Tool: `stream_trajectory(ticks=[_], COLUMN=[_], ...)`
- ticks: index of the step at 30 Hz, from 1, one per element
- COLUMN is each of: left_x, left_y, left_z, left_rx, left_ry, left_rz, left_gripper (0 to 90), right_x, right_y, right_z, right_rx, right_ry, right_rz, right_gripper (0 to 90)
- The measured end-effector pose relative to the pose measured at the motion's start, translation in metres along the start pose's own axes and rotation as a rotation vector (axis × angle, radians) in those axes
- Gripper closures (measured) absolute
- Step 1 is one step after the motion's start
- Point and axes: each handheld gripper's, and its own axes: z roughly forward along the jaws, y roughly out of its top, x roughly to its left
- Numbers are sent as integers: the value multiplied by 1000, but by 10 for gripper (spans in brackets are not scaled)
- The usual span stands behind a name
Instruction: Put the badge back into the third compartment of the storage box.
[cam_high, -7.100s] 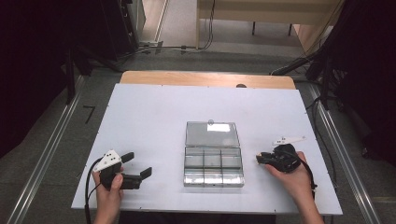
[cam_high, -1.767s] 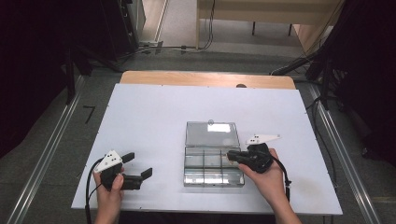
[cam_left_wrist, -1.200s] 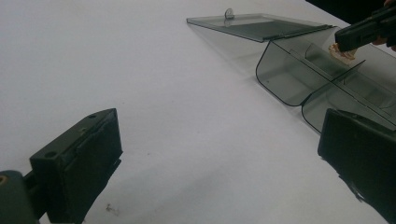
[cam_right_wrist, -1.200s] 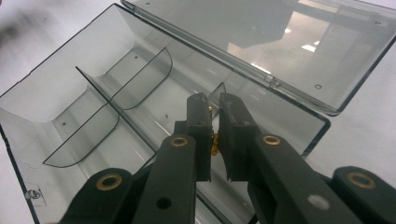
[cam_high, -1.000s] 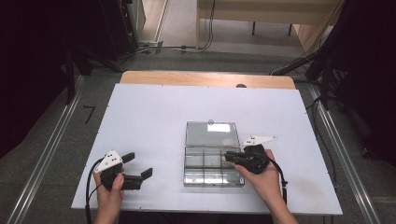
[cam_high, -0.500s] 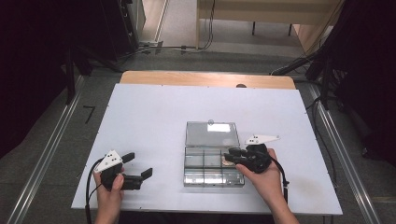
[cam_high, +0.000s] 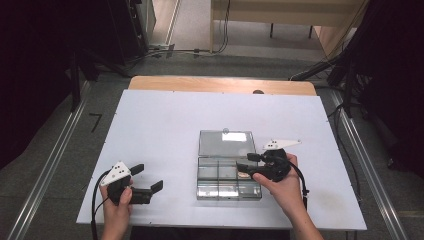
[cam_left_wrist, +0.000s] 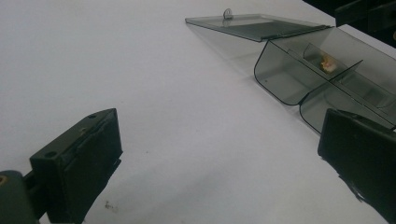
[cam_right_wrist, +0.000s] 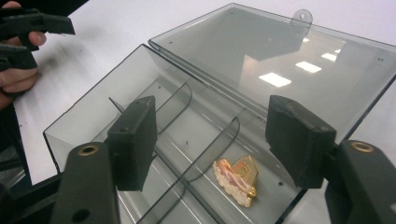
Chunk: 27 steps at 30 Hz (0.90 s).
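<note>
The right gripper (cam_right_wrist: 210, 140), its jaws just opening, hangs over the divided box (cam_right_wrist: 84, 116), the gold brooch (cam_right_wrist: 236, 179) lying released in its compartment; the left gripper (cam_left_wrist: 219, 158) waits apart

The white surface (cam_high: 165, 125) stands on a grey floor (cam_high: 45, 165). Dark curtains (cam_high: 45, 60) flank it. A wooden bench (cam_high: 280, 10) stands beyond; cables (cam_high: 165, 49) cross the floor.

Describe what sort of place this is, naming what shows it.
Probably a lab or recording workspace: a white table ringed by dark curtains, cables on the floor, and a person working handheld grippers over a clear compartment box.
</note>
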Motion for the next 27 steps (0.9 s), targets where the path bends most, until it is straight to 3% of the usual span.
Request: stream_trajectory(ticks=[10, 17, 27], left_x=[0, 0, -1], left_y=[-1, -1, -2], left_z=[0, -1, -1], left_rx=[0, -7, -7], left_ry=[1, -3, -7], left_rz=[2, -2, -5], left_gripper=[0, 0, 0], right_x=[-8, -19, -34], right_y=[10, 14, 16], right_z=[-3, -3, -1], right_rx=[-14, -22, -38], right_ry=[19, 54, 49], right_rz=[35, 93, 143], right_gripper=[234, 84, 1])
